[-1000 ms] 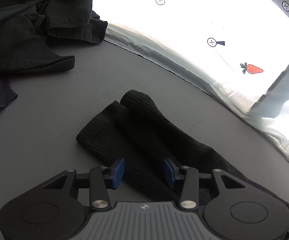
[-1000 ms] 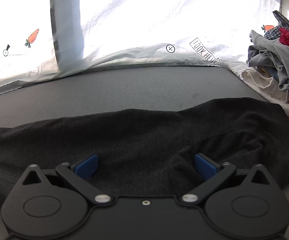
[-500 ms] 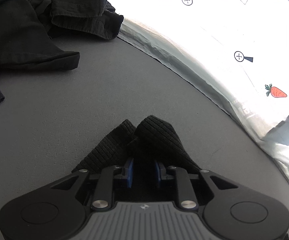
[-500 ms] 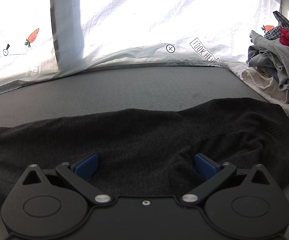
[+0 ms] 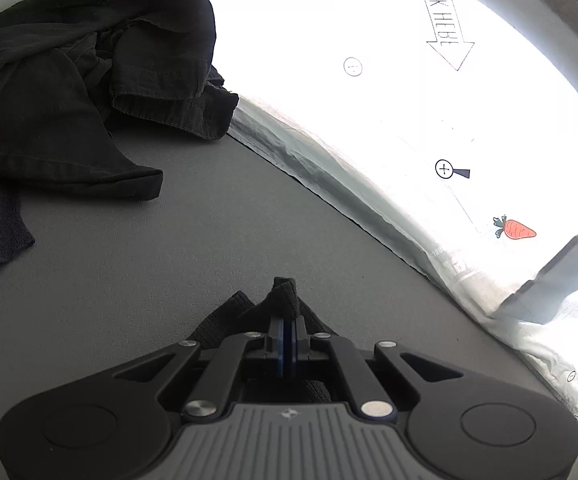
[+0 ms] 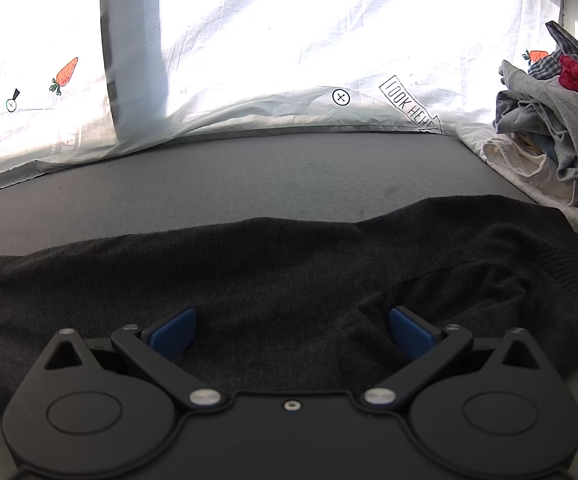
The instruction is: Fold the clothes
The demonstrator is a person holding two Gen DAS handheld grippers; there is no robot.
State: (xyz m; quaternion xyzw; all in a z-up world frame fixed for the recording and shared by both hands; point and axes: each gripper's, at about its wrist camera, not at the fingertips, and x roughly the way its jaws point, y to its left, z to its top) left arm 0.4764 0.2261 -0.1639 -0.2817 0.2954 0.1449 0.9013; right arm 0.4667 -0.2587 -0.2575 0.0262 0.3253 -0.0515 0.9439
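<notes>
Currently: left gripper (image 5: 288, 340) is clamped on the ribbed cuff (image 5: 285, 294) of the dark sweater (image 6: 273, 268), spread near the grey mat's (image 6: 249, 168) front edge | right gripper (image 6: 291, 330) is held wide over it | risk: thin pinch, cuff could be pulled free if lifted fast, sleeve bunching.

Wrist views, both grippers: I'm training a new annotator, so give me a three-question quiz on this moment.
1. True or false: the left gripper is shut on the ribbed cuff of the dark sweater.
2. The right gripper is: A) shut on the sweater, B) open above the sweater, C) holding the pile of mixed clothes.
3. Fill in: the crumpled black garment lies on the grey ___.

Key: 1 true; 2 B; 3 mat.
</notes>
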